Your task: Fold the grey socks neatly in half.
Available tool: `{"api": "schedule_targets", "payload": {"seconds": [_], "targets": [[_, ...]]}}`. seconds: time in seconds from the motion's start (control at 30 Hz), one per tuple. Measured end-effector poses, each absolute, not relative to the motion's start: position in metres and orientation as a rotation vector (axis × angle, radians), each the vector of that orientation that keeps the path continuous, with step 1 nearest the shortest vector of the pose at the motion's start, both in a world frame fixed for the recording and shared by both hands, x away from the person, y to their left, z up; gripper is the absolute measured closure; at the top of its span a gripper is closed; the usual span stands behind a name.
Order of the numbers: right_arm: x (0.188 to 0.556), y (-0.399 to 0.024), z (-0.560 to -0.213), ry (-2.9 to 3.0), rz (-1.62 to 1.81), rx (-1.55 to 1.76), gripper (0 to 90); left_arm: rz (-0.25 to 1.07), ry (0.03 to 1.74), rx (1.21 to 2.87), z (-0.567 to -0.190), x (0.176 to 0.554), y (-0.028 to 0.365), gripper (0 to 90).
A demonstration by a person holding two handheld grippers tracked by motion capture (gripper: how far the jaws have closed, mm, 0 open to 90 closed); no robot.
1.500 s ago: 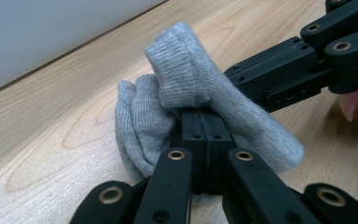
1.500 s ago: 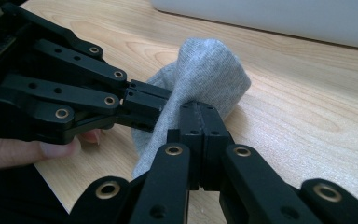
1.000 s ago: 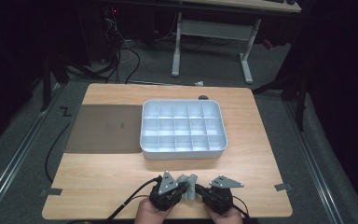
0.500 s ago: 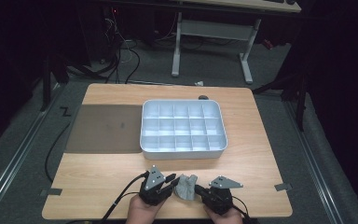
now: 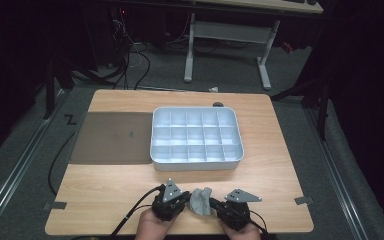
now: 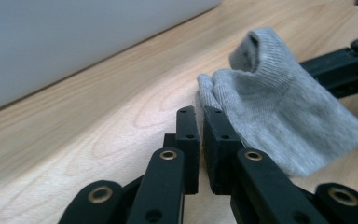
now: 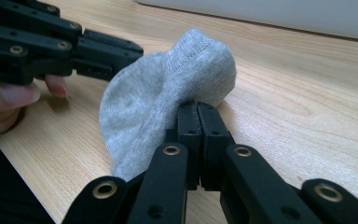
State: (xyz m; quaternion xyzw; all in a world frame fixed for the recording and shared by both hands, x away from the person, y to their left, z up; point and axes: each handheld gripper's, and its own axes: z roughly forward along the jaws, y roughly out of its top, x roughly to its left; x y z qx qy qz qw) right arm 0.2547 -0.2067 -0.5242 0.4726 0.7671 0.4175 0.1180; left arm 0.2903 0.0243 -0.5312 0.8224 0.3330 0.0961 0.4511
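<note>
A small grey sock [image 5: 200, 200] stands bunched on the wooden table [image 5: 280, 170] near its front edge, between my two grippers. My right gripper [image 7: 197, 109] is shut on one end of the sock [image 7: 168, 88]. My left gripper [image 6: 200, 116] has just been closing, and only a thin slit is left between its jaws. The sock's [image 6: 279, 107] edge lies right at its tips and along its right jaw. I see no cloth inside the slit. From above, the left gripper [image 5: 187, 200] and right gripper [image 5: 212, 202] point at each other.
A white tray [image 5: 196, 162] with several empty compartments sits in the middle of the table, just beyond the grippers. A dark mat [image 5: 112, 137] lies to its left. A small dark object [image 5: 218, 105] rests at the table's far edge.
My left gripper drew a little to the left, then came back to the sock with its jaws narrower. The right gripper and the sock stayed where they were.
</note>
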Motion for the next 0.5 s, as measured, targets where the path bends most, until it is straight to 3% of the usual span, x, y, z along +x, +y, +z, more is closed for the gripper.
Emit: {"api": "schedule_targets", "payload": {"seconds": [0.5], "targets": [[0.251, -0.218, -0.52, 2.204, 1.204, 1.416, 86.1, 0.232, 0.776, 2.067, -0.532, 0.277, 0.014, 83.5]]}}
